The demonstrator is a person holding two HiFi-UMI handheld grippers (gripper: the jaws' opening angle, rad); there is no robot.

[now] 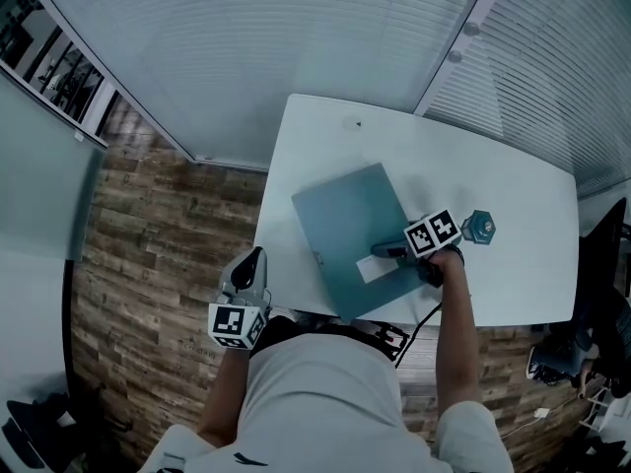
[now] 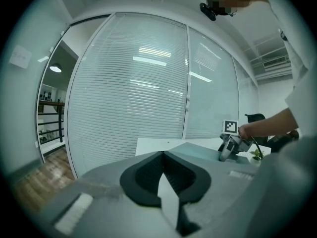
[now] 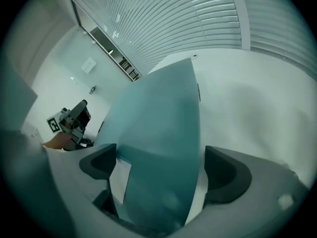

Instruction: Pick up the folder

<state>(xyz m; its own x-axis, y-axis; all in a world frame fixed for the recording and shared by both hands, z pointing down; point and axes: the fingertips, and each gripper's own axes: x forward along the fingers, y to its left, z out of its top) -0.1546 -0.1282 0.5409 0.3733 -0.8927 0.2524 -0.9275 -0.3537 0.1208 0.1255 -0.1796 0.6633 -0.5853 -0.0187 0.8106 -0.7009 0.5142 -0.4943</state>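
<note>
**My right hand-held gripper is wide open over the folder**

My right hand-held gripper (image 3: 158, 168) is open as wide as it goes. It points down at the near end of the folder (image 1: 347, 220). That end of the folder lies between the two dark pads (image 3: 229, 175). The pads do not squeeze it, and a thin white strip shows between the folder and the right pad.

My left hand-held gripper (image 2: 166, 182) is closed tight, with nothing in it. It hangs off the left side of the table (image 1: 503, 180), over the wood floor (image 1: 158, 235).

The folder lies flat on the table, near the front edge and turned a bit sideways. It is blue-green, smooth and shaped like a flat rectangle. A small white label (image 1: 375, 268) sits on its near end. The table is white and smooth, with round corners. The floor is made of brown planks. Behind the table are pale blinds (image 1: 246, 47) with many thin lines.

I count one folder, one label, one table and two hand-held grippers. There is also one small blue-green thing (image 1: 478, 228) on the table, just beside my right hand. I cannot tell what it is.
</note>
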